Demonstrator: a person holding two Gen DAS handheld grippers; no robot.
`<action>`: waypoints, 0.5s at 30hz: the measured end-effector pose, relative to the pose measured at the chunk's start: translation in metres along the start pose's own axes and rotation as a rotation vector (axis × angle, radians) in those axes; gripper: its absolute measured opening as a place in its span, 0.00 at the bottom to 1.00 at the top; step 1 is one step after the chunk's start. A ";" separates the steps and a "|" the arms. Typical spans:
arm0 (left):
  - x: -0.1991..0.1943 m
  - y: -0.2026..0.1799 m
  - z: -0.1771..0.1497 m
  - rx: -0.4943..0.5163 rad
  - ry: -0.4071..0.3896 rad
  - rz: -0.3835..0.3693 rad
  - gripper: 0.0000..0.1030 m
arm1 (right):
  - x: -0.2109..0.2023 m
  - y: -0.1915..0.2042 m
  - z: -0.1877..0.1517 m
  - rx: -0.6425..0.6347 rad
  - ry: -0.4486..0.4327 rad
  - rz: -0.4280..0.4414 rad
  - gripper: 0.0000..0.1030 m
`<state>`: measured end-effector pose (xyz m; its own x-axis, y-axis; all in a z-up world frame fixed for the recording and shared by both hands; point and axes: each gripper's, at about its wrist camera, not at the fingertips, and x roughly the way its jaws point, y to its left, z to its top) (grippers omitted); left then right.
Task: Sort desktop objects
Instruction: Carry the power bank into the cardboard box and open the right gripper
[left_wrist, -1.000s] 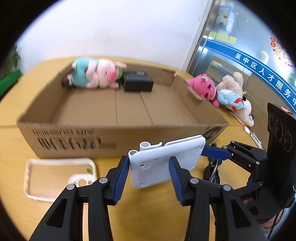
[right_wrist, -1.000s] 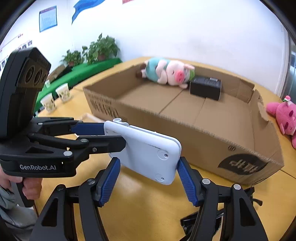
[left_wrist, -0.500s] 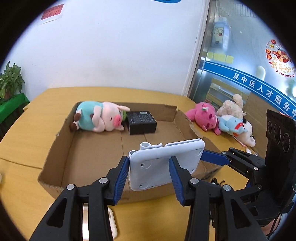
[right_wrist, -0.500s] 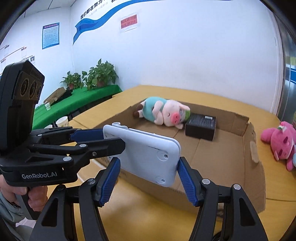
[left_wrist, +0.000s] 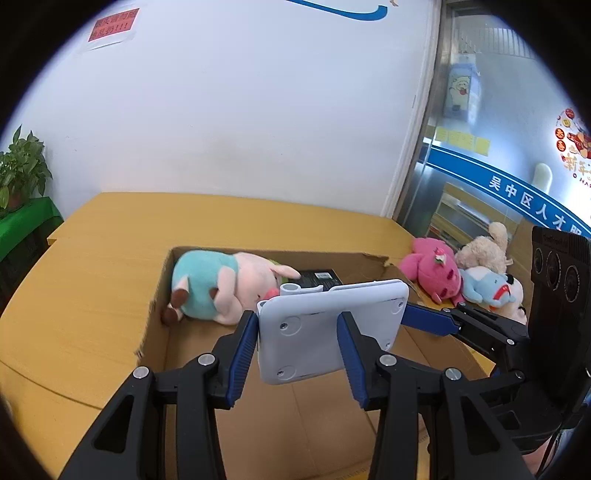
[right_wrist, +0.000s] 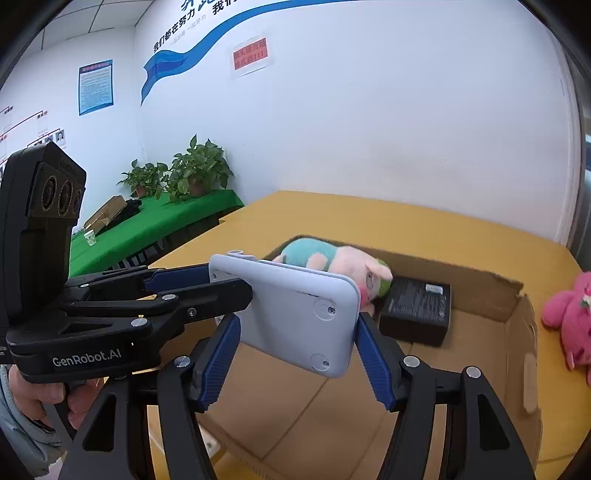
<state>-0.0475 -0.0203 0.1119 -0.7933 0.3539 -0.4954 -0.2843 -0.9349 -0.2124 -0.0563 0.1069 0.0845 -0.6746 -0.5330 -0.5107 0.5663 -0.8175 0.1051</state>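
Left wrist view shows the left gripper (left_wrist: 297, 349) and right gripper (right_wrist: 297, 345) both clamped on one white device (left_wrist: 328, 328) above the cardboard box (left_wrist: 155, 317), where uneven release could tip it onto the plush pig (left_wrist: 221, 286) inside.

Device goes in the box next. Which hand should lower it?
Right, probably: the right tongs span the device across its width over the box; the left tongs pinch just one end.
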 end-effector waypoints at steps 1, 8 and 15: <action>0.002 0.004 0.003 0.002 0.000 0.007 0.42 | 0.007 -0.001 0.005 -0.001 0.002 0.006 0.61; 0.035 0.033 0.020 -0.012 0.057 0.061 0.42 | 0.066 -0.011 0.025 0.034 0.080 0.041 0.61; 0.081 0.062 0.020 -0.030 0.215 0.123 0.42 | 0.134 -0.030 0.018 0.126 0.239 0.116 0.61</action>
<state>-0.1400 -0.0501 0.0757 -0.6876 0.2386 -0.6858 -0.1744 -0.9711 -0.1631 -0.1720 0.0557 0.0283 -0.4701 -0.5701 -0.6738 0.5594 -0.7829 0.2721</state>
